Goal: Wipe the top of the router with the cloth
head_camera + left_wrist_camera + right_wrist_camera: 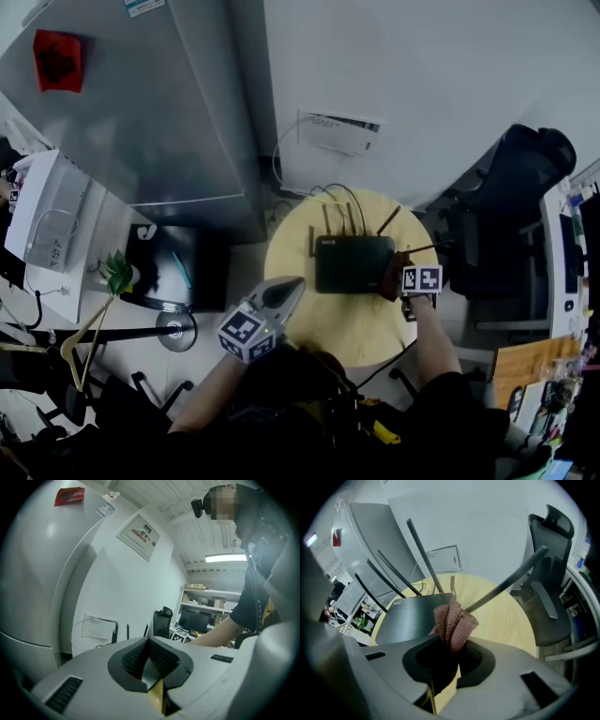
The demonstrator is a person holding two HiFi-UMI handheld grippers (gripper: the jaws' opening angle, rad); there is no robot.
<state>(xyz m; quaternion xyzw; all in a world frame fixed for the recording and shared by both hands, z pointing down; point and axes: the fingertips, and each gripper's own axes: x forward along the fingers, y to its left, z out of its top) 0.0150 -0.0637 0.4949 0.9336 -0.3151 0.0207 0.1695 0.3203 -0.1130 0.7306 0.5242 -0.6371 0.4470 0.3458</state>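
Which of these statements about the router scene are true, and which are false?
1. The right hand-held gripper is shut on the cloth. True.
2. The left hand-held gripper holds a second cloth. False: its jaws are together with nothing between them.
3. The router sits on a round wooden table. True.
4. The router's antennas lie folded flat on its top. False: they stick up from its back edge.

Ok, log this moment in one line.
right gripper: shut on cloth, at right edge of router | left gripper: shut, empty, clear of router
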